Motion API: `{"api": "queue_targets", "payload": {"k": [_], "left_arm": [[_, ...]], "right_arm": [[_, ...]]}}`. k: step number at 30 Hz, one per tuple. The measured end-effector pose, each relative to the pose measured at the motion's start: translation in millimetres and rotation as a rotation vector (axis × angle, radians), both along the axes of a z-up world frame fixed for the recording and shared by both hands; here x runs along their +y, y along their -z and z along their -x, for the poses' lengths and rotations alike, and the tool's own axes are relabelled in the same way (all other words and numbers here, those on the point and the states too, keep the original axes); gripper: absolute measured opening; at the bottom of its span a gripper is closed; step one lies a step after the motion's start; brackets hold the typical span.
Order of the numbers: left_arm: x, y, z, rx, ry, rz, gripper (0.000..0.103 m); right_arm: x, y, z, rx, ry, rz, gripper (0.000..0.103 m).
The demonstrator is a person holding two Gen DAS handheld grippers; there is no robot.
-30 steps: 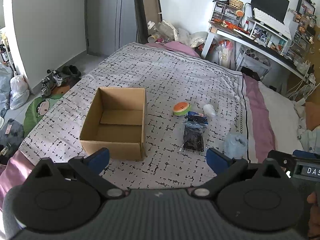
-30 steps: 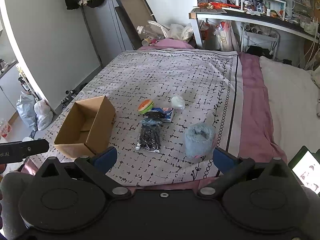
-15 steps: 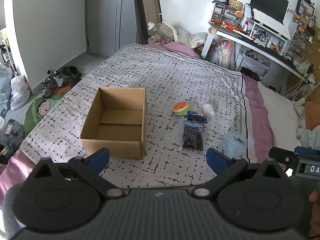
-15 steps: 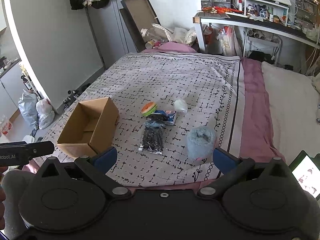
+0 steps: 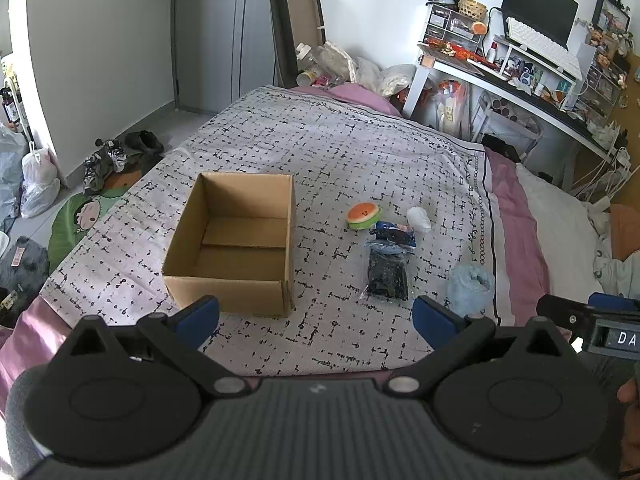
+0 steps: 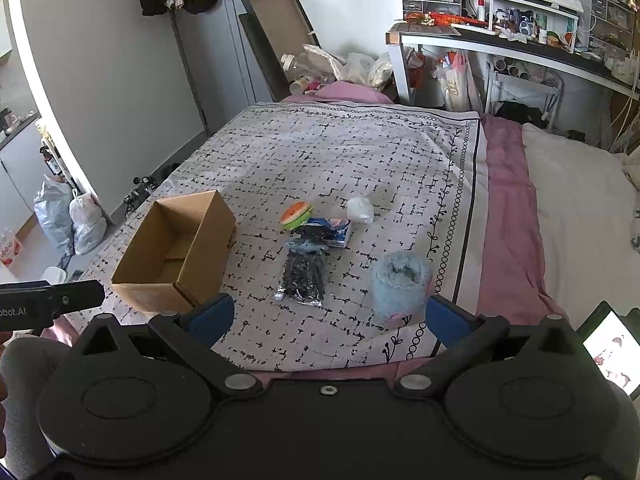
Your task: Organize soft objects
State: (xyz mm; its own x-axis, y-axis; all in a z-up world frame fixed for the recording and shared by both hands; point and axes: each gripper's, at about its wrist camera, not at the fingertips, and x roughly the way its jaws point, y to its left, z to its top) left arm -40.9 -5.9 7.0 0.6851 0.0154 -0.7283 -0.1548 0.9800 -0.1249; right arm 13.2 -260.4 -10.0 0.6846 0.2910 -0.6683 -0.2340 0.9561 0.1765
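Empty cardboard box (image 6: 176, 256) beside soft toys (image 6: 296, 215)

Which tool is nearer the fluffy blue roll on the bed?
Right. The right tool hangs just short of the fluffy blue roll, nearly in line with it; the left tool sits further left, facing the cardboard box.

The cardboard box (image 5: 236, 240) sits on the bed (image 5: 340, 152). Right of the box lie the round plush toy (image 5: 363, 216), a small pouch (image 5: 419, 219) and a flat packet (image 5: 394, 234); nearer than these lies a bagged bundle (image 5: 387, 276), and farther right of the box stands a fuzzy roll (image 5: 469, 287). The desk (image 5: 520, 92) stands beyond the box.
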Motion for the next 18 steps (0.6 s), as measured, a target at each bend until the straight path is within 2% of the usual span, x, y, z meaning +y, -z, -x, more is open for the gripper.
{"api": "queue_targets", "payload": {"k": [18], "left_arm": [[-1.9,4.7,-2.1,0.006,0.015,0.012,0.102]], "right_arm": [[-2.8,2.4,-0.6,0.008,0.003,0.006,0.103]]}}
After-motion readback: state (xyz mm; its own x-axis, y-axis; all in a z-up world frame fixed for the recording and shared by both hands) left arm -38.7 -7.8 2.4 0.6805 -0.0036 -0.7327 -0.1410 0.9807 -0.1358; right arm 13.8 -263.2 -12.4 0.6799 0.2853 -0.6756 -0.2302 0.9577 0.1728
